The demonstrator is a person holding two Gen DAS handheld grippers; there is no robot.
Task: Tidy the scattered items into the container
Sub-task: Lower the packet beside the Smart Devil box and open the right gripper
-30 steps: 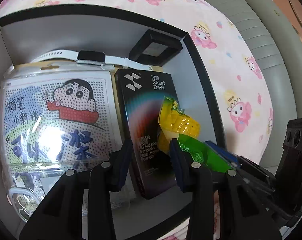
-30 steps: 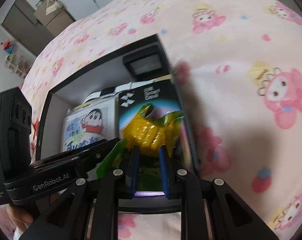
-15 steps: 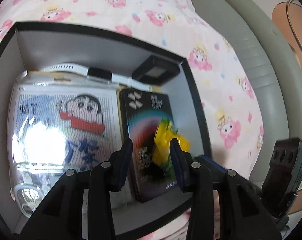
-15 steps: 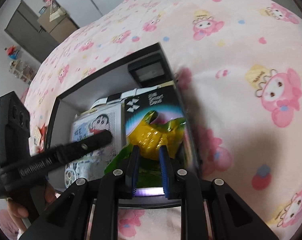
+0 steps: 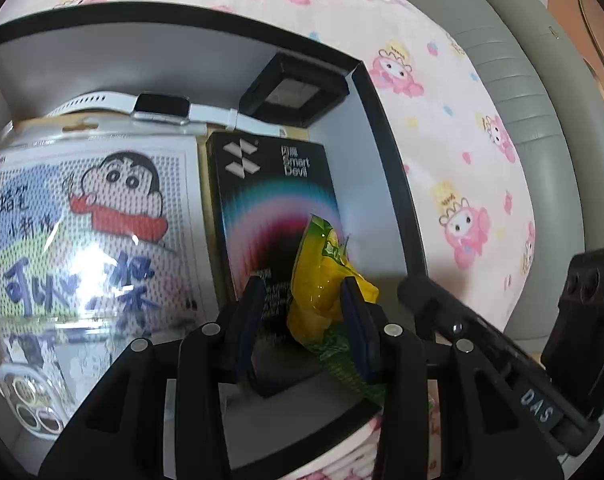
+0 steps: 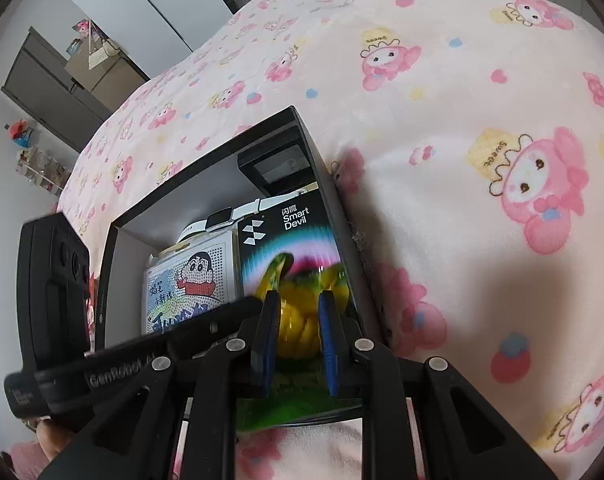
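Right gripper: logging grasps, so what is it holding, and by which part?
Yellow-and-green plastic snack packet, pinched across its yellow middle by the right gripper.

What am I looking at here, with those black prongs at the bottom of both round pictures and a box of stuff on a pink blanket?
There is no robot arm. A person holds one gripper tool in each hand, and each carries a wide-angle camera looking along its two fingers, hence the round, bent pictures. One picture comes from the left gripper, the other from the right gripper.

On the pink cartoon blanket stands an open black box. In it lie a cartoon-printed pack, a dark Smart Devil box, a white smartwatch and a small black square case.

The right gripper is closed on a yellow-green snack packet, holding it over the box. The left gripper holds nothing that I can see; the packet merely shows between its fingers.
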